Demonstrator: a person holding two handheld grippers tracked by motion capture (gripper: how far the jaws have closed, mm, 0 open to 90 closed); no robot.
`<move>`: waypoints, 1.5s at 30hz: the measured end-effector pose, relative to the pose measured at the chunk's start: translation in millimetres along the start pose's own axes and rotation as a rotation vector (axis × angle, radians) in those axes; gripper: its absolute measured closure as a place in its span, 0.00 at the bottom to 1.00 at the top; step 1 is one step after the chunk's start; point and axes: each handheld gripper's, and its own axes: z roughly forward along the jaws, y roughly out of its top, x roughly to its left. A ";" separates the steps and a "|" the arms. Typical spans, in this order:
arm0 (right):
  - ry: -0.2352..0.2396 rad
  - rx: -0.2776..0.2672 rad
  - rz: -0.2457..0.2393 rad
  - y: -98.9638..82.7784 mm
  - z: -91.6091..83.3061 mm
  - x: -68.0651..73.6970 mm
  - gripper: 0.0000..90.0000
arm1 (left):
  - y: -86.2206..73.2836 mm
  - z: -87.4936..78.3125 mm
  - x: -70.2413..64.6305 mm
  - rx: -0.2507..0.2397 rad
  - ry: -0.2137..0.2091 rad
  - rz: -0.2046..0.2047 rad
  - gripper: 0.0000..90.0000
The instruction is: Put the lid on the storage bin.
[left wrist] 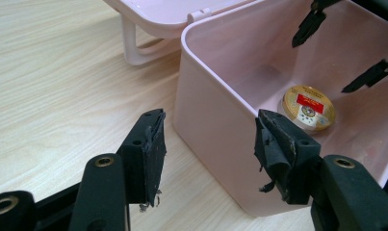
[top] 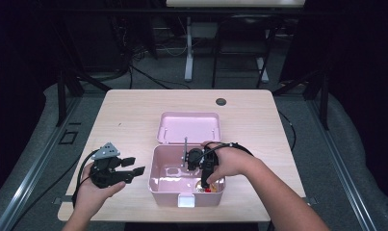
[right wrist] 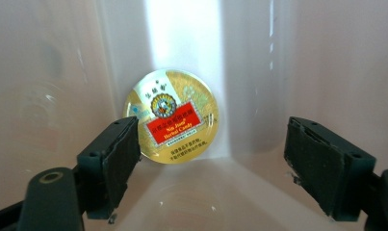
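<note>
Looking down from the high view, I see a pale wooden table (top: 134, 110) standing in a dark room with grey floor, cables and metal stands behind it. A pink plastic box (top: 167, 192) sits near the front edge, its lid (top: 189, 127) lying open flat behind it. My left gripper (top: 126, 171) rests in the left hand just left of the box, pointing at its side wall, jaws apart and empty. My right gripper (top: 207, 185) reaches down into the box from the right hand, whose wrist bends over the rim.

From the left gripper view, both black jaws stand wide, one over the wood, the other in front of the box corner, holding nothing. A round gold candy tin (left wrist: 309, 108) lies on the box floor by the far wall.

From the right gripper view, the jaws stand wide open above the box floor; the tin (right wrist: 171, 115) lies beyond them against a wall, ungripped.
</note>
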 end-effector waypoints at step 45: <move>-0.090 -0.278 0.212 -47.5 -66.8 1.3 0.27 | 3.5 -0.7 -6.9 -0.027 0.021 0.006 0.50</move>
